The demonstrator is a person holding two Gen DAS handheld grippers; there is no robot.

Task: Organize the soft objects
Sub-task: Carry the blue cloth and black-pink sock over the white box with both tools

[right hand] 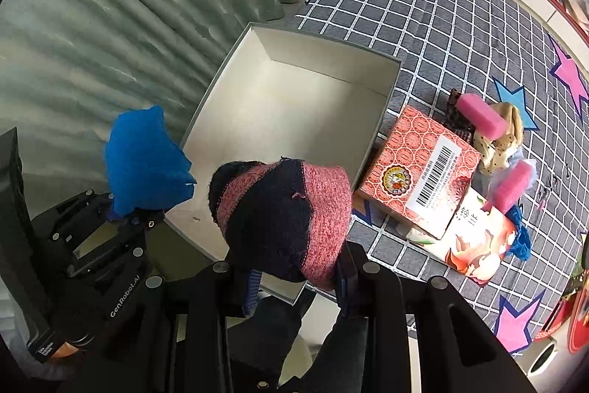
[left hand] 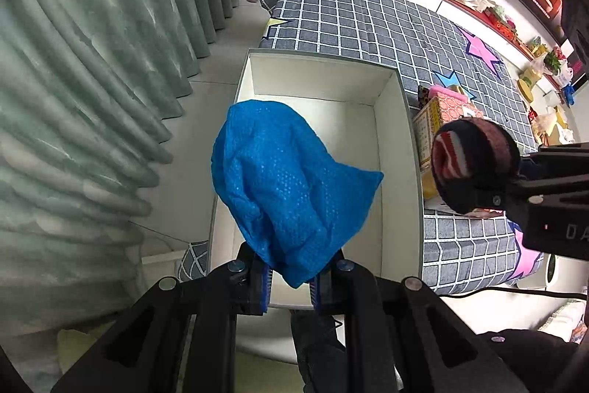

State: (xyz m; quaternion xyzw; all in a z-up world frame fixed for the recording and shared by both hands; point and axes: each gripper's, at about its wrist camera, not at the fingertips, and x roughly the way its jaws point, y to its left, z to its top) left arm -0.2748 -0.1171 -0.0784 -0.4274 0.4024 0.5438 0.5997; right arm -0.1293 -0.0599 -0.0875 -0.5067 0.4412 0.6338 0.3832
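Left gripper [left hand: 291, 277]: clenched on a crumpled blue mesh cloth [left hand: 287, 186], centre frame, over the open white cardboard box [left hand: 395, 150].
Right gripper [right hand: 296, 282]: grasping a rolled navy-and-pink knitted sock [right hand: 283, 216], lower centre.
Right view only: two pink foam blocks [right hand: 480, 120], red patterned carton [right hand: 416, 168], right of box.

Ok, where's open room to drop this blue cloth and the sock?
The white box is bare inside, wall to wall. The checked bedspread beyond it is open too. It is crowded right of the box: red carton, pink sponges, spotted cloth.
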